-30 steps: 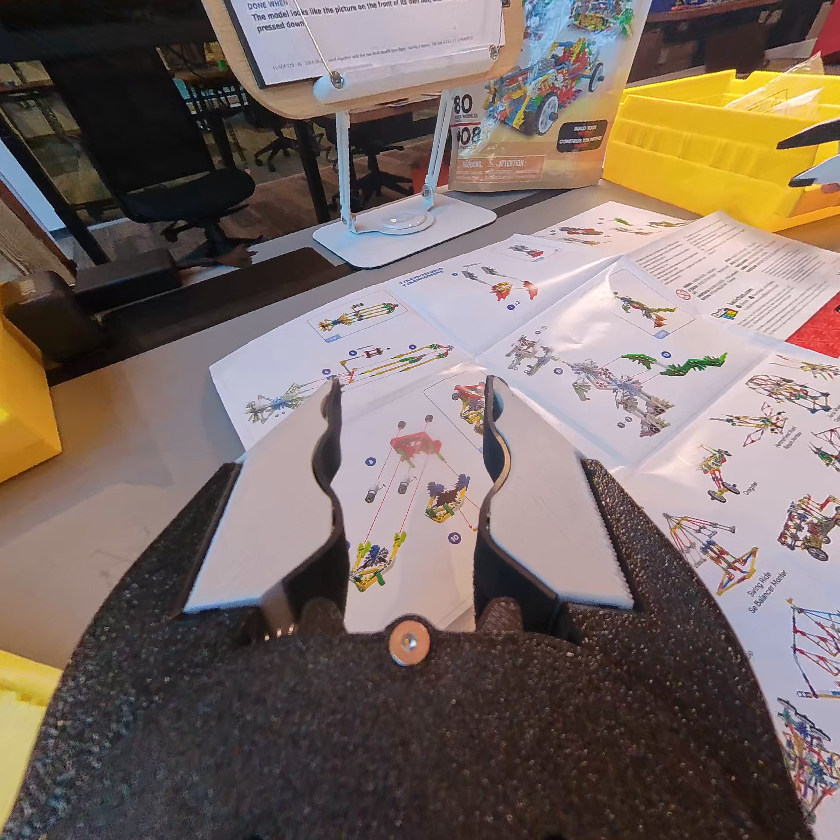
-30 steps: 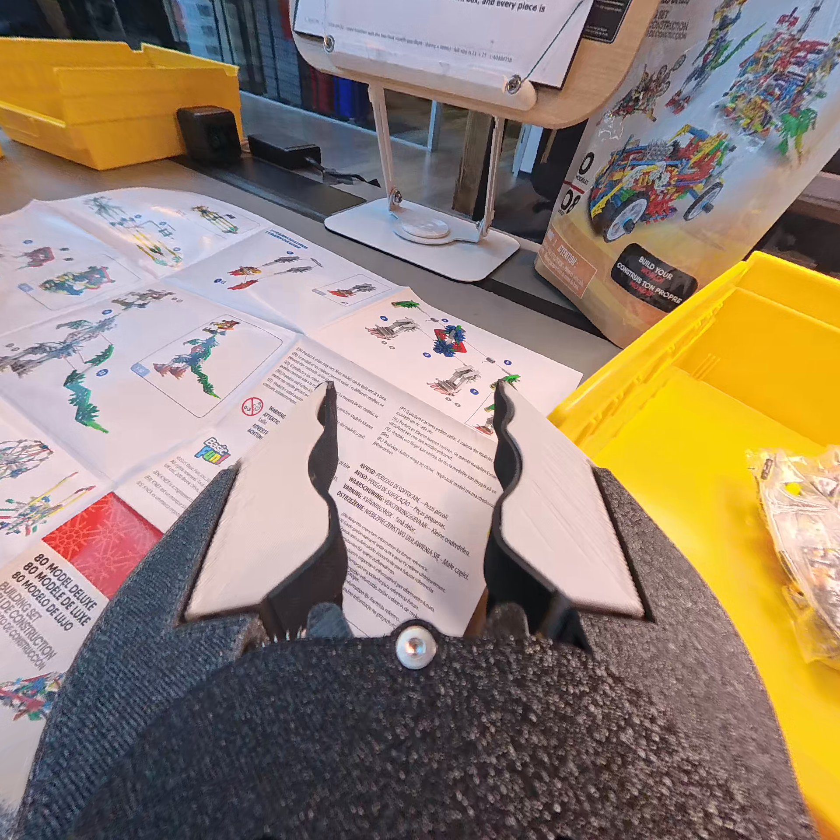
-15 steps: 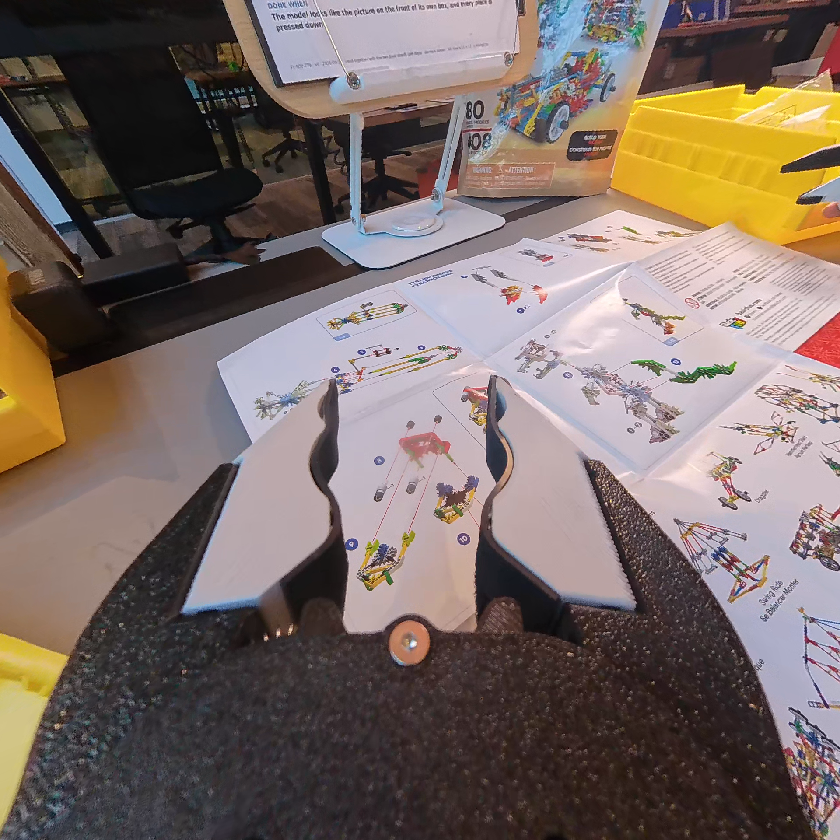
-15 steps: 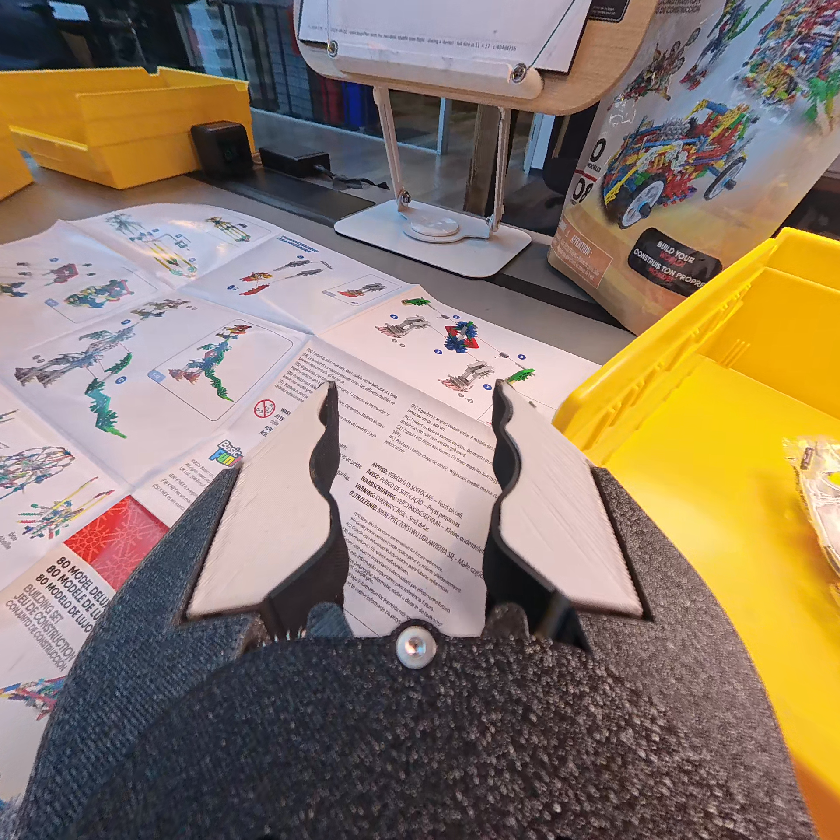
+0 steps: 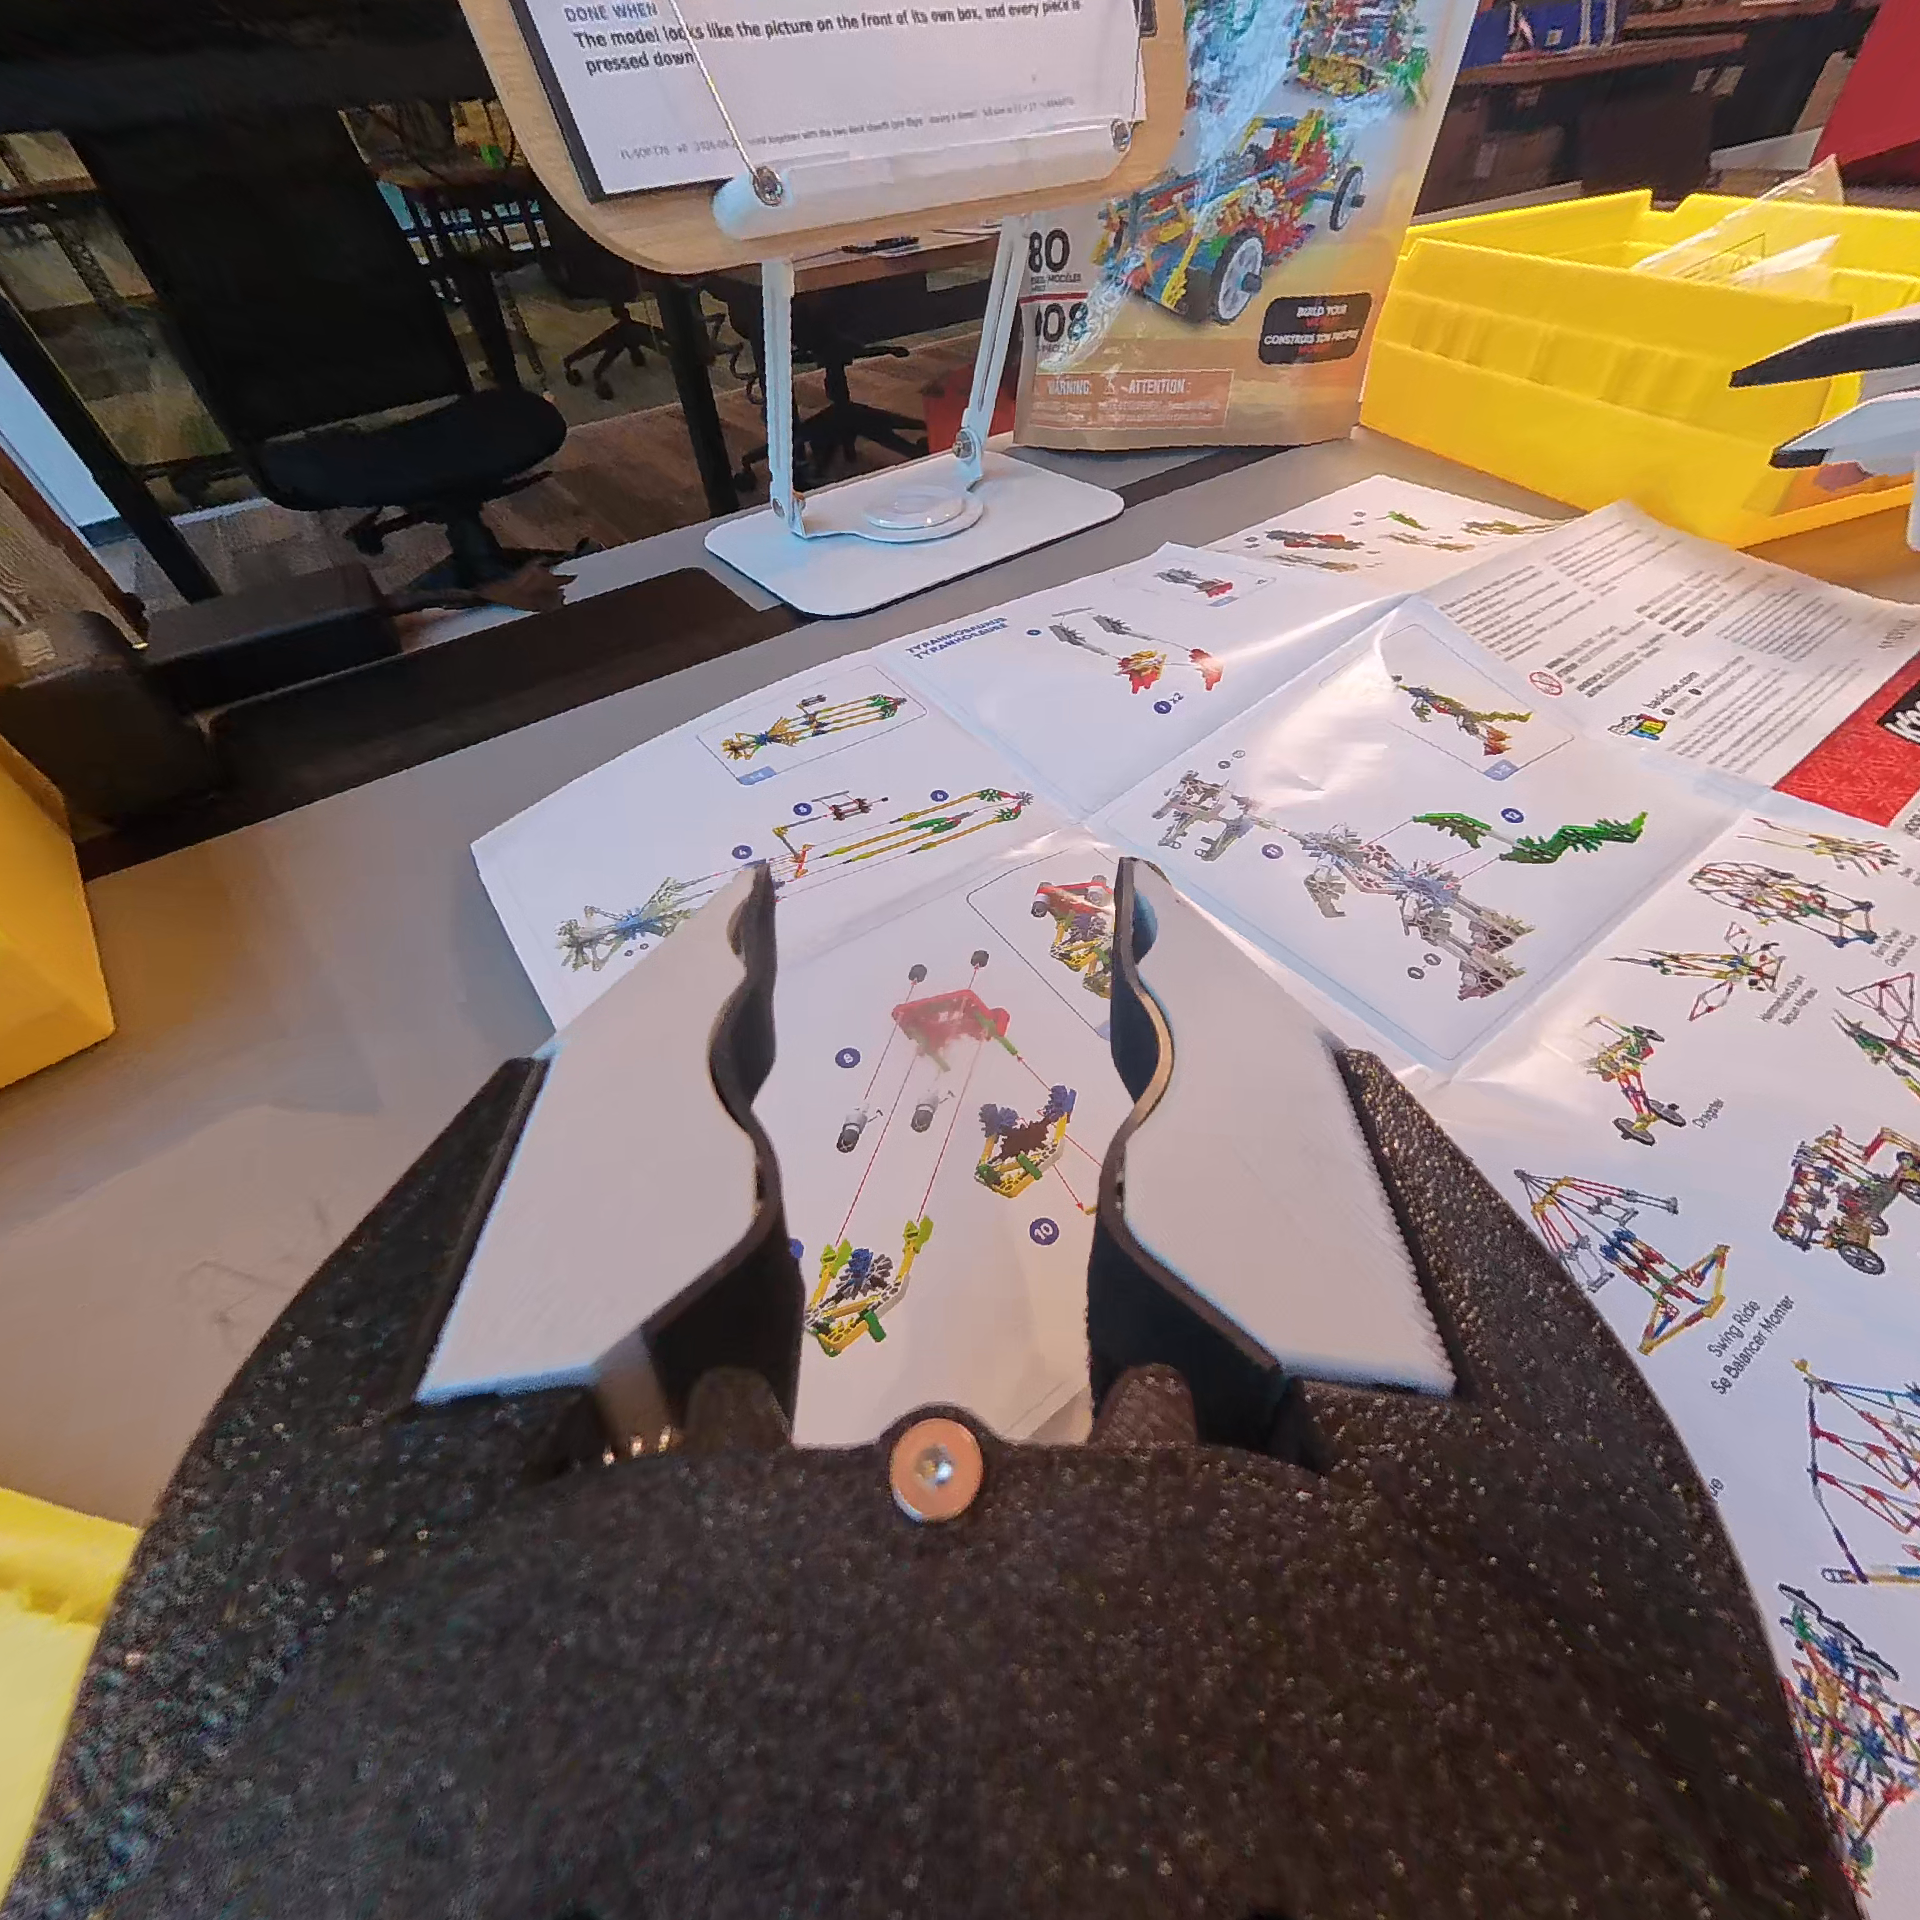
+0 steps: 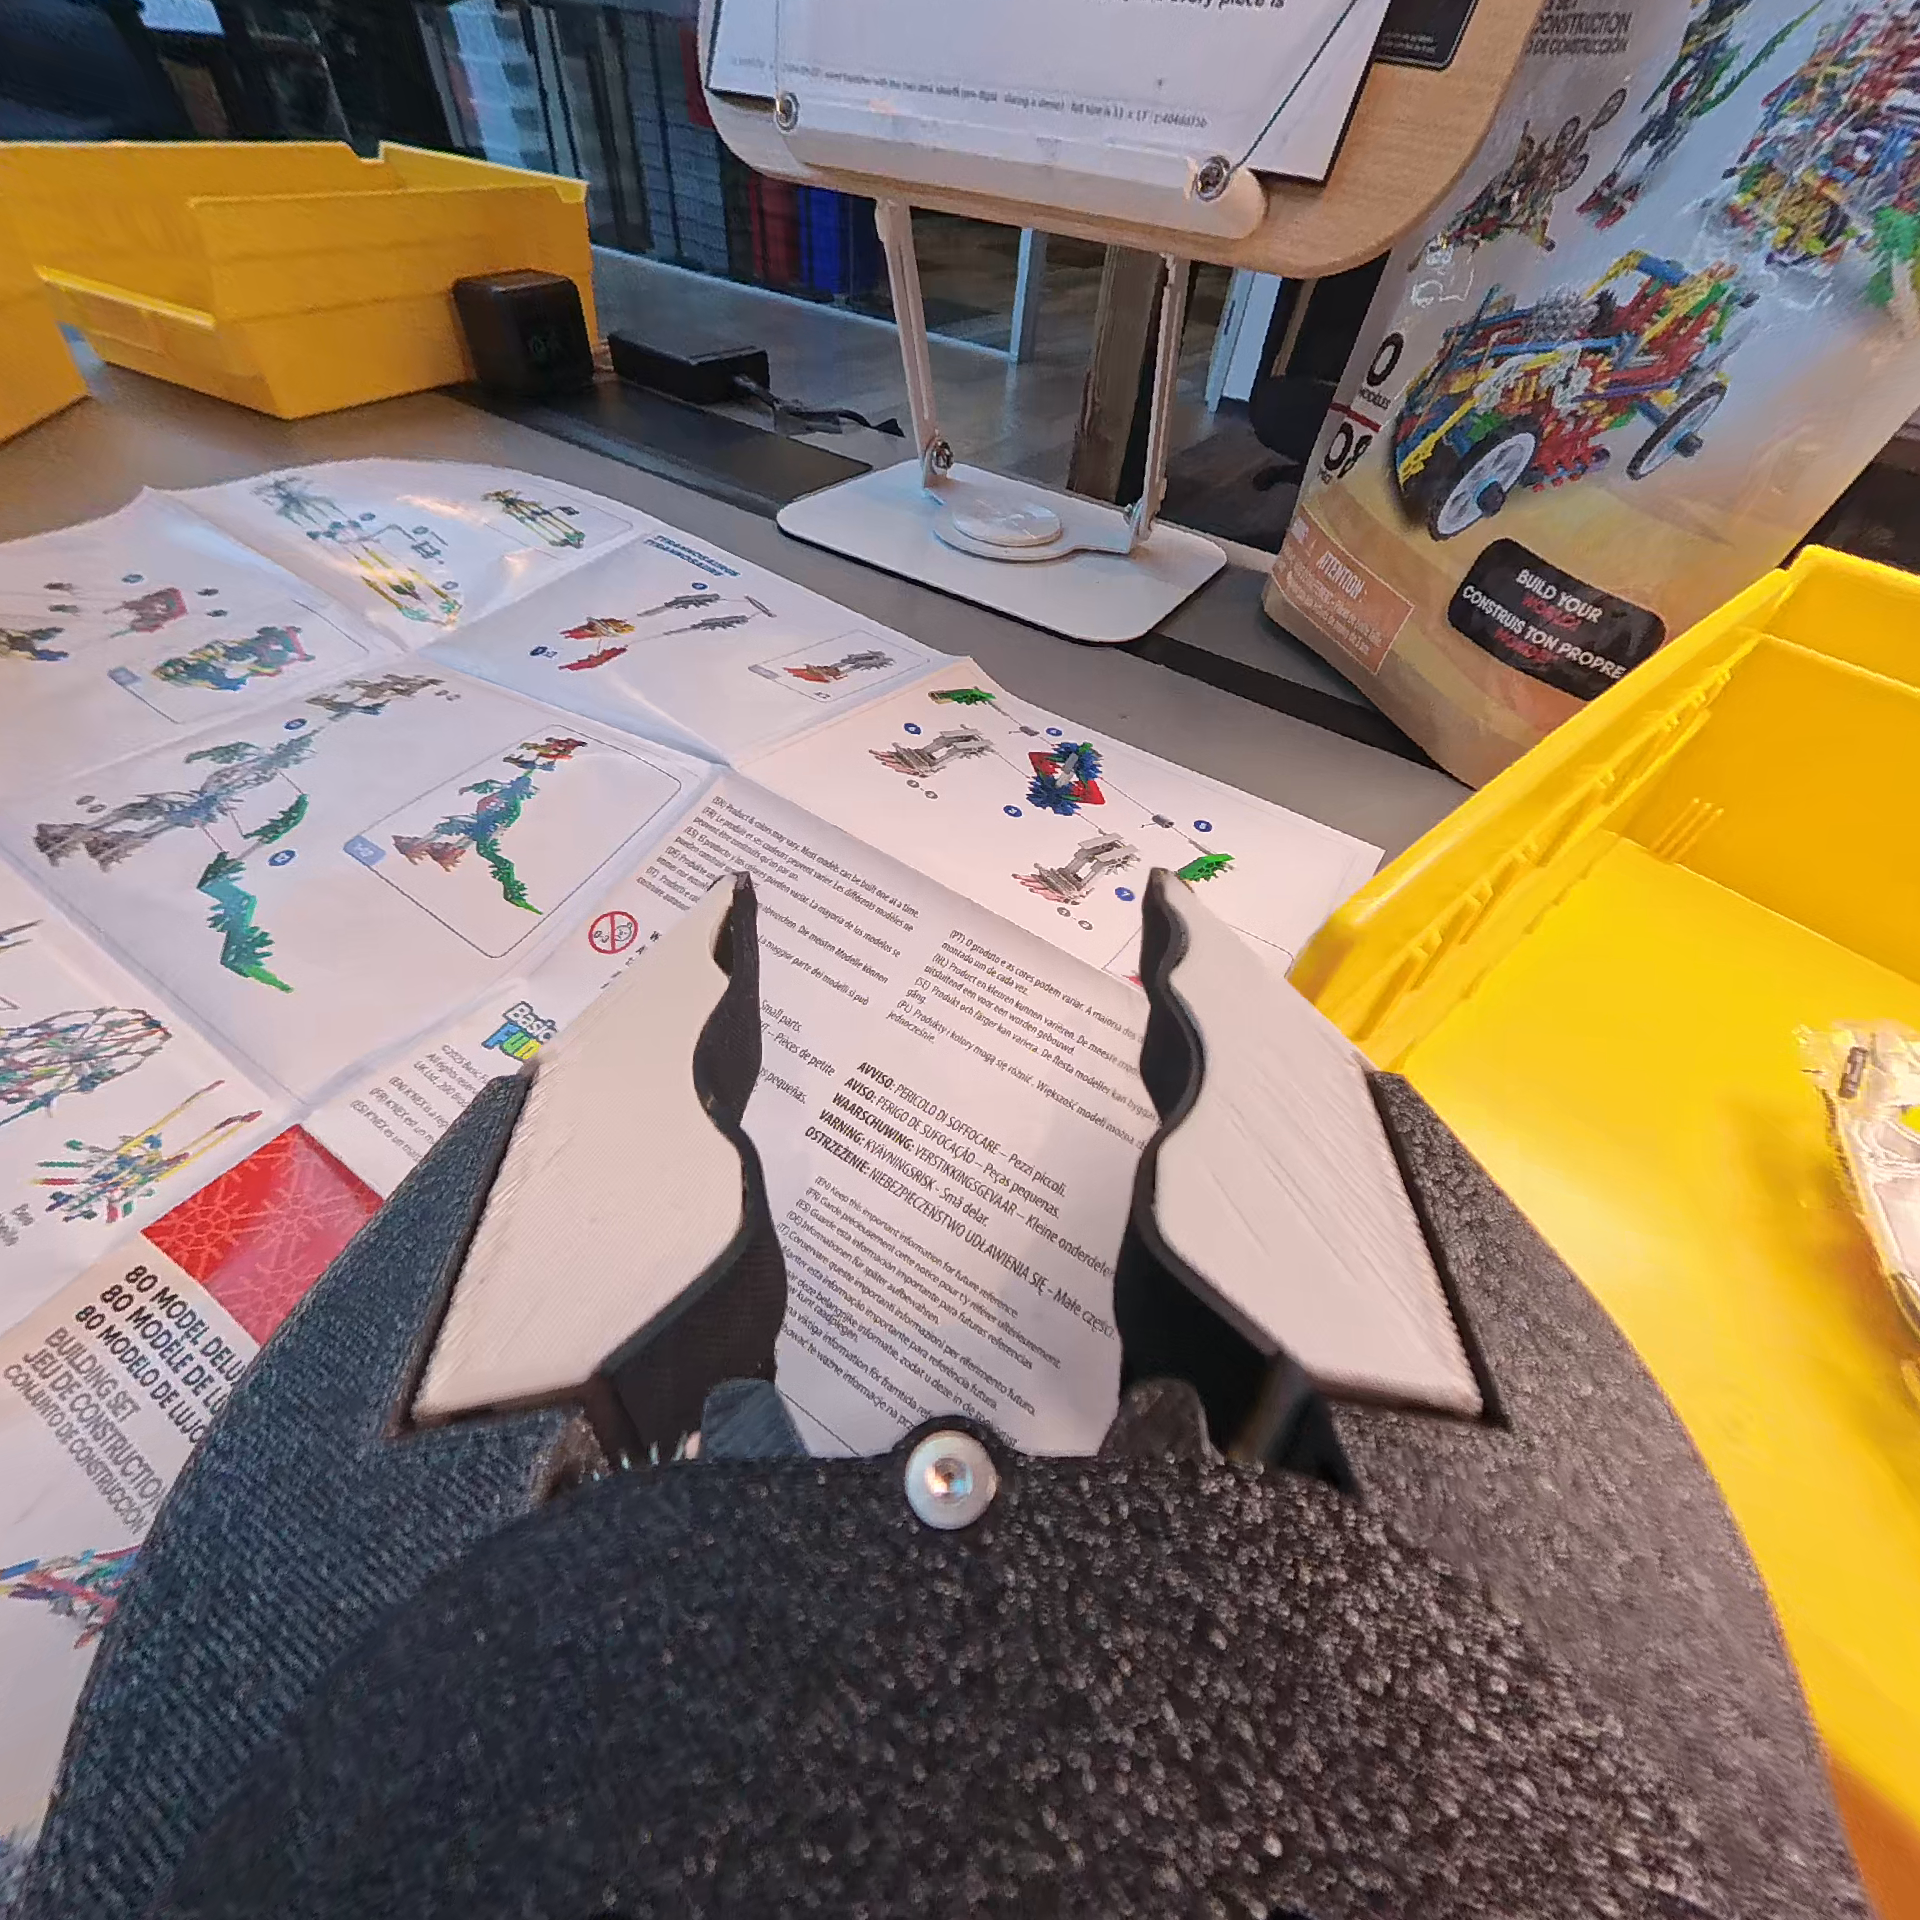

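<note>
A large unfolded instruction sheet (image 5: 1299, 831) with coloured model drawings lies flat on the grey table (image 5: 260, 1039). My left gripper (image 5: 940, 894) is open and empty, held just above the sheet's left part. My right gripper (image 6: 945, 894) is open and empty above the sheet's text panel (image 6: 935, 1091), next to a yellow bin (image 6: 1610, 1143). A clear bag of small parts (image 6: 1881, 1164) lies in that bin at the right edge. The right gripper's fingertips (image 5: 1829, 400) also show at the right edge of the left wrist view.
A white stand (image 5: 914, 530) holds a wooden board with a printed page (image 5: 852, 94) at the back. The toy set's box (image 5: 1226, 260) stands beside it. Yellow bins sit at back right (image 5: 1610, 343) and far left (image 6: 291, 270). A black adapter (image 6: 520, 327) lies behind. The tips of one gripper are about 40 centimeters away from the tips of the other.
Both grippers have drawn back and lifted slightly, so the stand, box and sheet sit a little farther away. Both stay open and empty.
</note>
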`<state>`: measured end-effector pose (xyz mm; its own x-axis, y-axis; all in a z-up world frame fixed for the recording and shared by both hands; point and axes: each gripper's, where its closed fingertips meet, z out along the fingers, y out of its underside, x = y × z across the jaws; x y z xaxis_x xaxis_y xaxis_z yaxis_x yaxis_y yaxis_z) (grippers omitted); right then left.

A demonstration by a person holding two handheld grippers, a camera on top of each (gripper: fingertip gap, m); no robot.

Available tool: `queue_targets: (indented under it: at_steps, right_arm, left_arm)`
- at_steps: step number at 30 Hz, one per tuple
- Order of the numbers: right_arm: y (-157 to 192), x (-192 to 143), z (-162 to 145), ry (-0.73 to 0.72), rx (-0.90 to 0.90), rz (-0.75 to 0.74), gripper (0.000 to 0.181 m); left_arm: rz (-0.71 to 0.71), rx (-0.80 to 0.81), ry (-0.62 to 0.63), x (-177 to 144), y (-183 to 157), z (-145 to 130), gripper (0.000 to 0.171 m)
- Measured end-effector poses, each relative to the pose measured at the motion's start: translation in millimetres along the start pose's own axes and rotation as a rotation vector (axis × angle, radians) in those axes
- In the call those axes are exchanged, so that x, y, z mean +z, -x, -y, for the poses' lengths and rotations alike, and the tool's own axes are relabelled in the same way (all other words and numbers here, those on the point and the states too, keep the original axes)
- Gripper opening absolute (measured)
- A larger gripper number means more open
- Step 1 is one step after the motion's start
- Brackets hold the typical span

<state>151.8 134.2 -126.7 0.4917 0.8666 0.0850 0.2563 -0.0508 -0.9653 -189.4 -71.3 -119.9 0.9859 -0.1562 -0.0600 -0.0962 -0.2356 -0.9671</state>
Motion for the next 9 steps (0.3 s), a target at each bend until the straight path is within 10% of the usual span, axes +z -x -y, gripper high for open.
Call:
queue_targets:
  at_steps: [9]
  right_arm:
    - [6.3, -2.1, 4.4, -0.014, -0.053, 0.002, 0.065]
  left_arm:
    - [0.046, 0.011, -0.016, -6.3, 6.9, 4.4, 0.042]
